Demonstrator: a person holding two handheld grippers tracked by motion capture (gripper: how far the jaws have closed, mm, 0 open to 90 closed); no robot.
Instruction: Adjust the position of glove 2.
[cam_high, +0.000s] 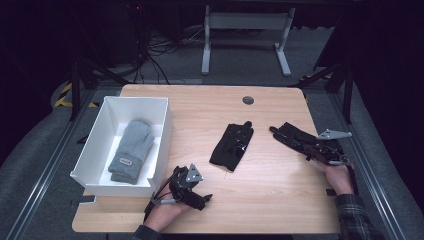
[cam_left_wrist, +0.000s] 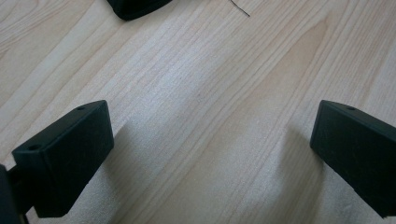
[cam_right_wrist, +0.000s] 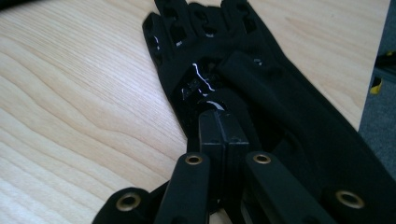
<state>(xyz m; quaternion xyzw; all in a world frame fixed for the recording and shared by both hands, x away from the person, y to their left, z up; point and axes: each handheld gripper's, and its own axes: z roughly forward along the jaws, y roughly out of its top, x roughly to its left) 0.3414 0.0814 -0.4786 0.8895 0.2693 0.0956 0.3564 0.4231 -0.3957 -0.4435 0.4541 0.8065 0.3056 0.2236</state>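
A black glove (cam_high: 291, 135) lies flat at the right of the wooden table (cam_high: 280, 200). My right gripper (cam_high: 307, 147) is shut on it. In the right gripper view the two jaws of that gripper (cam_right_wrist: 218, 121) sit pressed together on the glove's (cam_right_wrist: 285, 107) glossy palm patch, and the glove's fingers point away. A second black glove (cam_high: 232, 145) lies loose at the table's middle, and its edge (cam_left_wrist: 135, 7) shows at the top of the left gripper view. My left gripper (cam_high: 200, 187) (cam_left_wrist: 212, 154) stands open over bare wood near the front edge, with nothing between its jaws.
A white box (cam_high: 166, 125) at the left holds a grey mitten (cam_high: 131, 150). A round cable grommet (cam_high: 248, 100) sits near the table's back edge. Beyond the table are a white desk frame (cam_high: 245, 20) and floor cables (cam_high: 155, 55).
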